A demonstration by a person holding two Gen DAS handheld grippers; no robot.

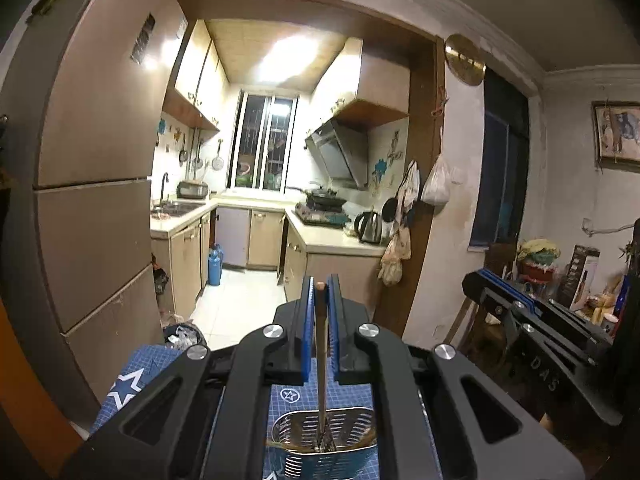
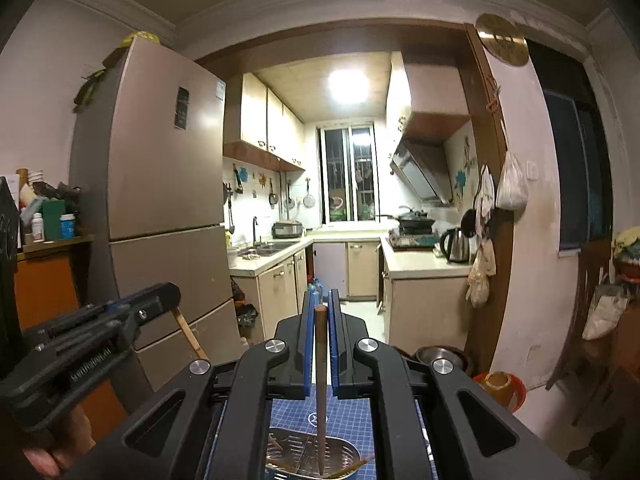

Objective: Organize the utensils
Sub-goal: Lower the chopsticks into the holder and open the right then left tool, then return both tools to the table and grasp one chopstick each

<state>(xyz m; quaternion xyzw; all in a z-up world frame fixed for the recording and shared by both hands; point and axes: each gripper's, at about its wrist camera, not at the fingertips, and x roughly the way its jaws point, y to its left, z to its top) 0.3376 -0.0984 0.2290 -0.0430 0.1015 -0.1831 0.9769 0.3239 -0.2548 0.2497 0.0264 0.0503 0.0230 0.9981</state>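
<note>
My left gripper [image 1: 320,284] is shut on a brown wooden chopstick [image 1: 320,352], which hangs straight down over a perforated metal utensil holder [image 1: 308,466]. The holder stands on a blue grid mat [image 1: 286,396]. My right gripper [image 2: 320,298] is shut on a second chopstick [image 2: 320,380] whose lower tip reaches inside the same holder [image 2: 354,454]. More chopsticks lean in the holder. Each gripper shows in the other's view: the right gripper [image 1: 482,278] at the right, and the left gripper [image 2: 168,292] at the left with its chopstick [image 2: 188,332] slanting below it.
A tall fridge [image 2: 160,184] stands to the left of the kitchen doorway. On the floor at the right are a metal bowl [image 2: 440,354] and an orange bucket [image 2: 500,388]. A wooden chair [image 2: 592,300] and a cluttered shelf [image 1: 576,280] fill the right side. A person's hand [image 2: 52,452] holds the left tool.
</note>
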